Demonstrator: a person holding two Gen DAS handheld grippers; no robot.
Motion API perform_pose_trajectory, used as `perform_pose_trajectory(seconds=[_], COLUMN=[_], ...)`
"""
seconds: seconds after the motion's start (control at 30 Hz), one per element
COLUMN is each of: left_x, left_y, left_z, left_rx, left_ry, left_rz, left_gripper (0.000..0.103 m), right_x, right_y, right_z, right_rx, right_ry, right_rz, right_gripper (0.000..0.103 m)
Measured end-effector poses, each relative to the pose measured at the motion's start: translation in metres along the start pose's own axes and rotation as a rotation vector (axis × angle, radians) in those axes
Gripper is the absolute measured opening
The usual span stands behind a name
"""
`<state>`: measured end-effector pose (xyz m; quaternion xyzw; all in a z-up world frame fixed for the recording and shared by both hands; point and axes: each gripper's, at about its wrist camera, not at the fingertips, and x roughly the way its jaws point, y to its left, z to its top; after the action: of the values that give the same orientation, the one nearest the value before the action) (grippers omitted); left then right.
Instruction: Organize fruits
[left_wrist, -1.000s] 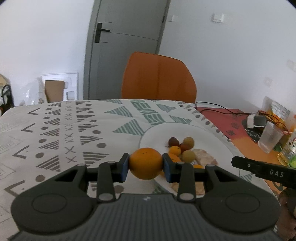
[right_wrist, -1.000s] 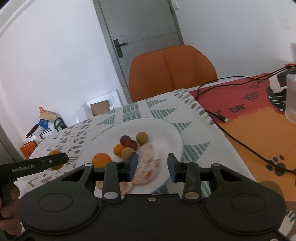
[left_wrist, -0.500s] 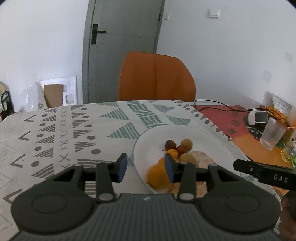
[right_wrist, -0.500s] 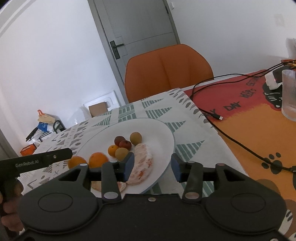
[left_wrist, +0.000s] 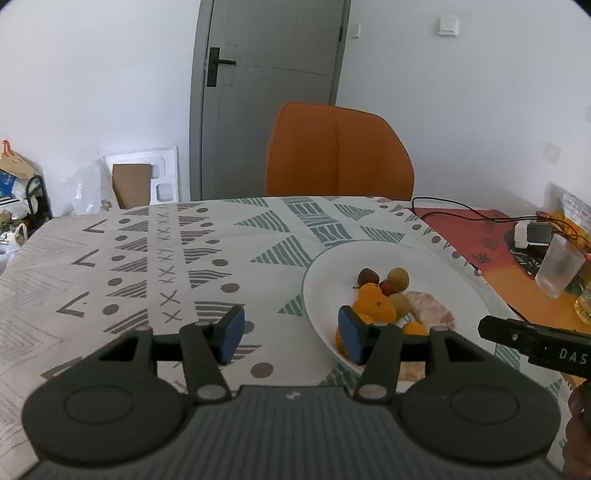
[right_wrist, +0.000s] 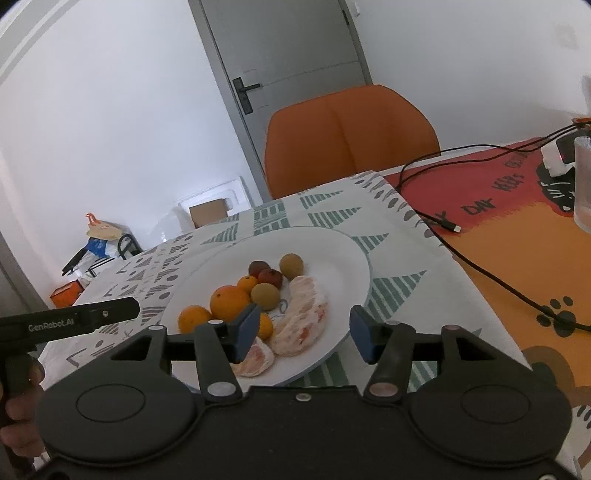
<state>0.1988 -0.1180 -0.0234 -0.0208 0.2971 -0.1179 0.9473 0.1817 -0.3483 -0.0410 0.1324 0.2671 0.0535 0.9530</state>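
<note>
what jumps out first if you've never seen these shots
The white plate piled with fruit draws the eye: oranges, small round fruits and peeled pomelo segments, sitting on the patterned tablecloth near its right edge. Behind the table stands a bright orange chair before a grey door. Both tongs, left and right, have just been opening, and nothing sits between their blue pads.

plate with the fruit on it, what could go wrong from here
The oranges sit loosely heaped near the plate rim; a nudge from the open left tongs, whose jaws have just been opening, might roll one off. The right tongs, also just opening and empty, hang over the peeled segments and could squash them.
</note>
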Motion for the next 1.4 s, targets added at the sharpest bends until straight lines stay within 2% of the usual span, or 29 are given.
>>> perform_pose_trajectory(seconds=[0.23,0.33,0.6,0.67,0.77,1.2,1.4], left_x=[-0.021,-0.032,-0.058,-0.066,-0.077,-0.123,-0.133], left_y=[0.001,-0.001,-0.007,-0.006,-0.005,0.011,0.025], left_z=[-0.004,-0.007,-0.012,-0.013,-0.015,-0.023,-0.026], left_rx=[-0.006,-0.004,0.016,0.01,-0.004,-0.02,-0.047], left_ry=[-0.026,-0.041,-0.068,-0.079,-0.093,-0.129,-0.122], left_rz=[0.04,0.057,0.102,0.11,0.125,0.174,0.187], left_gripper=[0.066,0.078,0.084,0.085,0.092,0.1,0.102], right_x=[-0.014,-0.023,-0.04,-0.045,-0.053,-0.064,-0.067], right_y=[0.008,0.01,0.019,0.022,0.029,0.06,0.072], right_z=[-0.003,-0.003,-0.004,-0.004,-0.004,-0.011,-0.013], right_rx=[-0.023,-0.036,-0.064,-0.074,-0.1,-0.168,-0.179], right_ry=[-0.013,-0.029,-0.055,-0.064,-0.073,-0.072,-0.062], right_rz=[0.026,0.037,0.064,0.076,0.09,0.117,0.139], right_gripper=[0.061,0.069,0.086,0.095,0.103,0.103,0.103])
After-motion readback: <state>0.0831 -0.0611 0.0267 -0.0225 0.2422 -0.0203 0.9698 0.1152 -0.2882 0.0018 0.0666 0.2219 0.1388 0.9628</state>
